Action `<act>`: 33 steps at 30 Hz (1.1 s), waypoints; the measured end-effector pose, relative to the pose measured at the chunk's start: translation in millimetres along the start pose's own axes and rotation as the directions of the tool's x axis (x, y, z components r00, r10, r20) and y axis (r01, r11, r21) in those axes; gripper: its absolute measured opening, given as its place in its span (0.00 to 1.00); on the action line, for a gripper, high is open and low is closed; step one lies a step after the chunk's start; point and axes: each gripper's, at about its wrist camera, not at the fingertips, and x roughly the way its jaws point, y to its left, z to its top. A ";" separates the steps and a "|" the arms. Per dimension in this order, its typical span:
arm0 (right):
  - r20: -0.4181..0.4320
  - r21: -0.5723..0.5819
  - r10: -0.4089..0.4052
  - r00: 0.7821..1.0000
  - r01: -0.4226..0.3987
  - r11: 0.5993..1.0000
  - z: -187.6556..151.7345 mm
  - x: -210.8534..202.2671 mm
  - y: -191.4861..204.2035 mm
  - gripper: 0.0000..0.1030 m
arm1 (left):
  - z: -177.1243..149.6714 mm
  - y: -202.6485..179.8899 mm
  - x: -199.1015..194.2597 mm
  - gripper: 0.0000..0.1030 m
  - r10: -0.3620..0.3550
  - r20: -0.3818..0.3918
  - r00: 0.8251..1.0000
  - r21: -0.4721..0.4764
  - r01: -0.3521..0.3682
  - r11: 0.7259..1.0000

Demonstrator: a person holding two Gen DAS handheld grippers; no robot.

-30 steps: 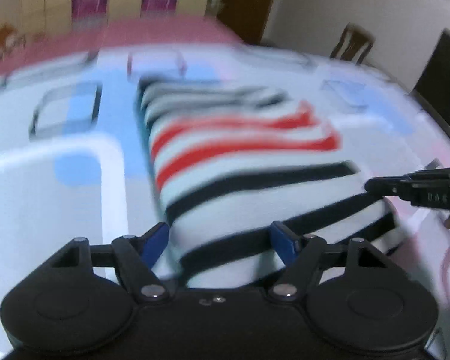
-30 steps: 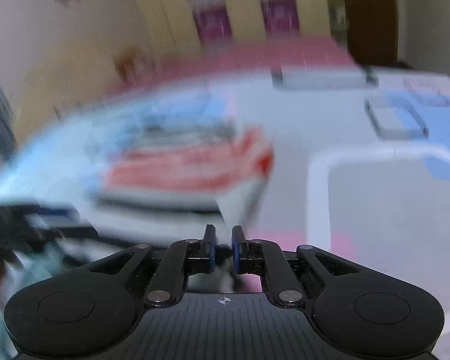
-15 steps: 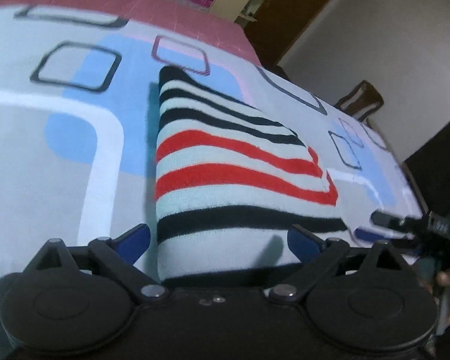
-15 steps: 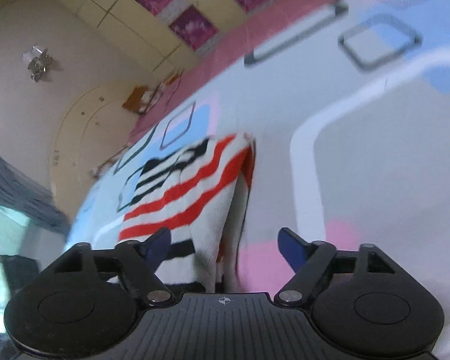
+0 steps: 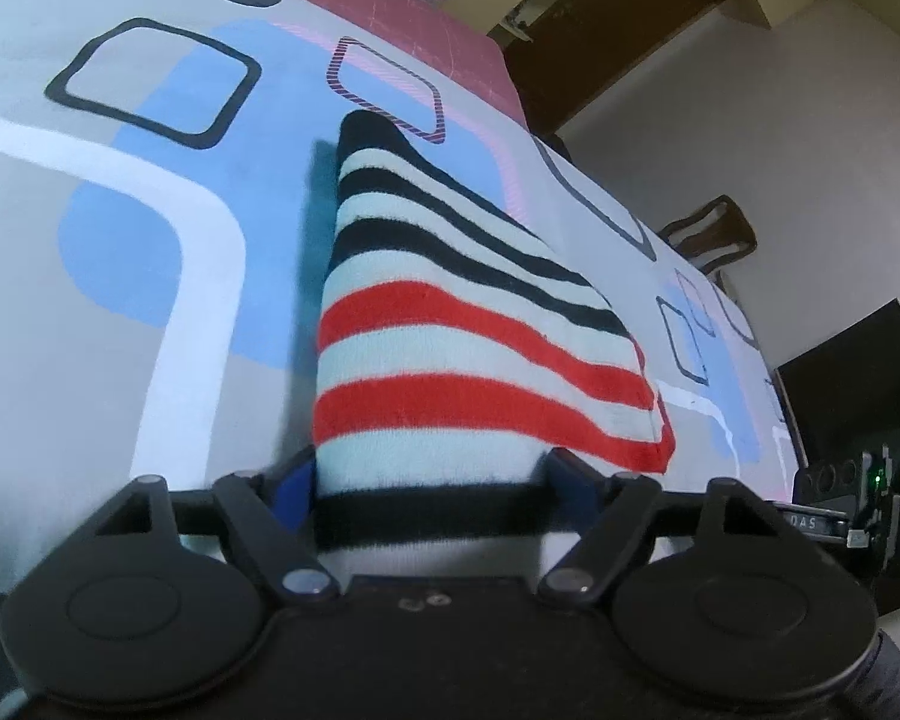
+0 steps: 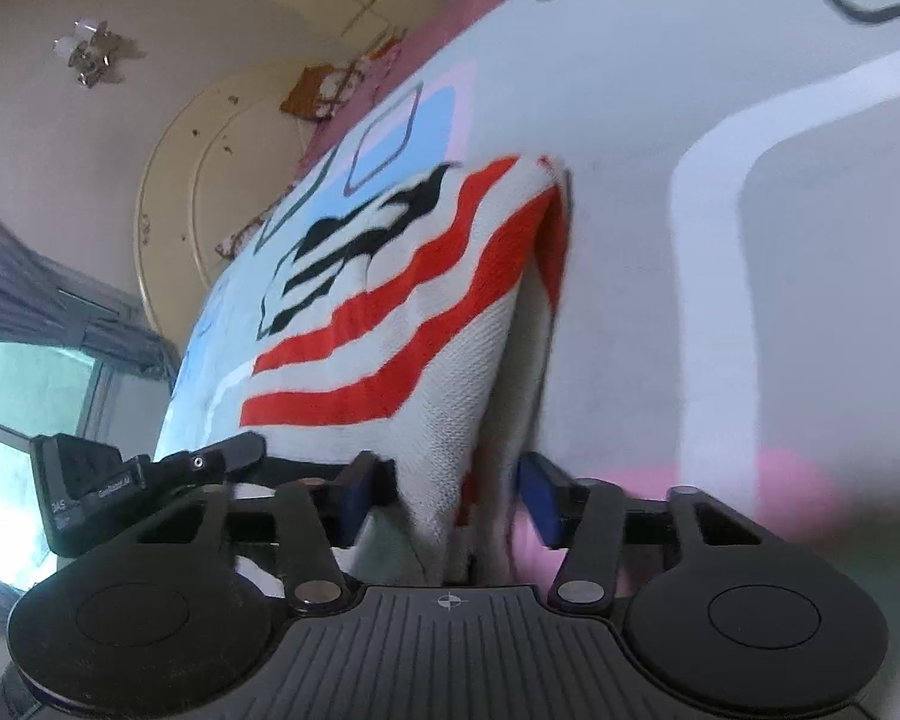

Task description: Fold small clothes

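Observation:
A folded knit garment (image 5: 450, 324) with black, red and pale mint stripes lies on the patterned bedsheet (image 5: 150, 300). My left gripper (image 5: 432, 480) is open, its blue-padded fingers (image 5: 294, 480) straddling the garment's near edge. In the right wrist view the same garment (image 6: 414, 312) shows from its other side, its layered edge between the open fingers of my right gripper (image 6: 450, 492). The right gripper also shows at the right edge of the left wrist view (image 5: 840, 516), and the left gripper at the left of the right wrist view (image 6: 150, 468).
The bedsheet (image 6: 810, 240) is grey with blue, white and pink shapes. A wooden chair (image 5: 714, 234) and a dark screen (image 5: 852, 384) stand beyond the bed. A round headboard (image 6: 210, 168) and a window (image 6: 24, 396) lie on the other side.
Both grippers have come in low at the garment's near edge, each now straddling it. The right gripper went from shut to open.

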 end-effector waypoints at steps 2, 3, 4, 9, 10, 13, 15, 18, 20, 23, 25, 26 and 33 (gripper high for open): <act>-0.002 -0.020 -0.004 1.000 0.004 1.000 0.9 3.7 3.0 0.48 | 2.4 -1.9 3.8 0.76 0.009 -0.005 1.000 0.007 -0.009 1.000; -0.001 -0.031 -0.008 1.000 0.008 0.999 1.8 5.9 5.2 0.48 | 3.5 -3.2 5.1 0.76 0.016 -0.007 1.000 0.013 -0.016 1.000; 0.002 -0.042 -0.015 1.000 0.015 0.999 3.0 8.5 7.6 0.48 | 4.7 -5.9 6.9 0.76 0.027 -0.011 1.000 0.026 -0.026 0.999; 0.028 -0.076 -0.056 0.998 0.058 0.995 -0.8 19.6 21.5 0.41 | 5.4 -20.7 9.7 0.64 0.089 -0.019 0.996 0.130 -0.086 0.988; 0.033 -0.080 -0.063 0.997 0.066 0.995 -2.2 19.7 23.1 0.40 | 5.0 -22.8 9.0 0.63 0.095 -0.015 0.995 0.148 -0.092 0.985; 0.052 -0.102 -0.095 0.994 0.100 0.990 -7.7 17.4 28.4 0.37 | 2.2 -33.3 5.4 0.57 0.124 0.003 0.992 0.223 -0.121 0.967; 0.069 -0.129 -0.129 0.989 0.137 0.982 -10.2 15.4 39.0 0.35 | 0.3 -42.5 1.9 0.54 0.141 0.021 0.990 0.283 -0.141 0.949; 0.100 -0.175 -0.181 0.978 0.197 0.965 -15.6 16.1 58.2 0.34 | -1.2 -48.1 -4.7 0.51 0.141 0.038 0.989 0.338 -0.146 0.930; 0.122 -0.187 -0.203 0.972 0.223 0.957 -19.5 11.4 67.1 0.33 | -1.0 -49.8 -10.7 0.50 0.122 0.041 0.992 0.363 -0.129 0.923; 0.149 -0.193 -0.221 0.964 0.248 0.949 -26.2 7.7 82.5 0.33 | 1.1 -50.4 -21.9 0.49 0.092 0.050 0.995 0.391 -0.104 0.915; 0.165 -0.208 -0.235 0.958 0.267 0.941 -32.0 5.6 95.4 0.33 | 2.3 -47.4 -33.2 0.49 0.073 0.055 0.996 0.411 -0.090 0.907; 0.174 -0.216 -0.243 0.954 0.277 0.936 -35.6 4.3 103.0 0.33 | 3.3 -44.6 -39.5 0.49 0.067 0.056 0.996 0.417 -0.084 0.905; 0.199 -0.259 -0.236 0.951 0.284 0.923 -52.2 26.9 160.3 0.33 | 11.7 1.1 -97.6 0.49 0.055 0.092 0.994 0.407 -0.088 0.909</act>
